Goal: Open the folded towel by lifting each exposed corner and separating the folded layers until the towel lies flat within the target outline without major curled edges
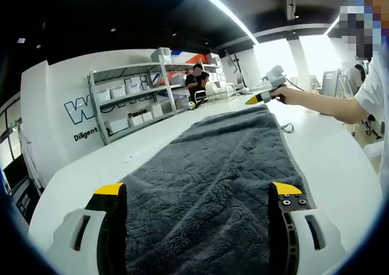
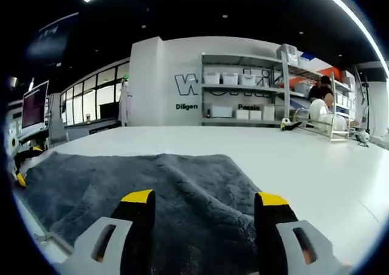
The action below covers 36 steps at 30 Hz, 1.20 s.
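Observation:
A dark grey plush towel (image 1: 225, 165) lies spread out lengthwise on the white table (image 1: 91, 171). My left gripper (image 1: 198, 193) hovers open over the towel's near end, its yellow-tipped jaws wide apart with nothing between them. At the towel's far end a person's hand holds my right gripper (image 1: 262, 97) just above the cloth. In the right gripper view the towel (image 2: 152, 184) stretches away to the left. My right gripper (image 2: 205, 199) stands open over that end and holds nothing. The left gripper (image 2: 23, 165) shows small at the far left edge.
Metal shelving (image 1: 137, 95) with white bins stands along the back wall (image 2: 243, 95). A person (image 1: 196, 83) works at the table's far end beside a wire rack (image 2: 316, 126). A small loop of cable (image 1: 286, 128) lies right of the towel. Bare table runs along both sides.

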{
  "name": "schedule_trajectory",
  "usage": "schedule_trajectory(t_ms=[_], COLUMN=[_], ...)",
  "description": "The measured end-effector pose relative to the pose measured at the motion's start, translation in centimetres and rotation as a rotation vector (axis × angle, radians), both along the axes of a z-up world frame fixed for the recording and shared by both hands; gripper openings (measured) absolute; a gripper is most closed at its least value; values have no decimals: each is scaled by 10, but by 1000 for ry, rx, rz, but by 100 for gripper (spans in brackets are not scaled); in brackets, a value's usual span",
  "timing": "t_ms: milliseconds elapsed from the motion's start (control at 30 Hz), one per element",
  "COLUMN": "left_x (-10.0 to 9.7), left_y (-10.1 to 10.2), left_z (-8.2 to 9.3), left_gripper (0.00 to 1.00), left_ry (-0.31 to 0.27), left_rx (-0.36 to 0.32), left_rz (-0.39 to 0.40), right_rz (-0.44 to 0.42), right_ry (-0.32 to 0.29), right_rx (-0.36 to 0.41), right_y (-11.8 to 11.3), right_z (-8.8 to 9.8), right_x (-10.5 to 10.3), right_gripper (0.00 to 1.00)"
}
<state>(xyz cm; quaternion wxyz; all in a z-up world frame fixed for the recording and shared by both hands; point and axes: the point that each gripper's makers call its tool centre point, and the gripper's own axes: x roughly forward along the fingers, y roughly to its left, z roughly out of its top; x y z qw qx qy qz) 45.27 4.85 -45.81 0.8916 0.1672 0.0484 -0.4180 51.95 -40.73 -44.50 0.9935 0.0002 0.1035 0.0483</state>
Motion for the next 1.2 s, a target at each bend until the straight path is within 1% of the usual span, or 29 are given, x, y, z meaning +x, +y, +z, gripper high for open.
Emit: schedule_trajectory(t_ms=[200,367,567,700,867,967,1000,1033,1067,1133,1200], left_x=[0,-1,-1,-1,-2,-2,-3,-4,-5,-4,-6], left_y=[0,0,0,0,-1,-1,-2,-4,-4,-4,-7], left_z=[0,0,-1,-1,0,-1,-2,-3,-5,-6,-7], left_gripper=[95,95,95,95,95,96,96,96,97,97,95], left_ry=[1,2,6,7,5,18,29,56,78,86,108], left_rx=[1,1,0,-1,-5,-14,-27,-51,-59,-63,-82], left_rz=[0,-1,-1,-1,-3,-7,-13,-21,-26,-27,-42], right_rz=[47,55,74,86,92,88,86,85,85,85,84], right_ry=[11,51,70,86,91,93,93,94,95,98,100], right_rx=[-13,-37,-25,-28,-28,-40,-42,-42,-40,-39,-40], right_y=[13,15,20,22,24,23,23,22,22,22,21], right_z=[-2,-10,-15,-19,-20,-21,-21,-21,-22,-22,-23], right_x=[3,7,6,6,6,6,6,6,6,6,7], right_gripper=[82,91,99,99,99,99,99,99,99,99,99])
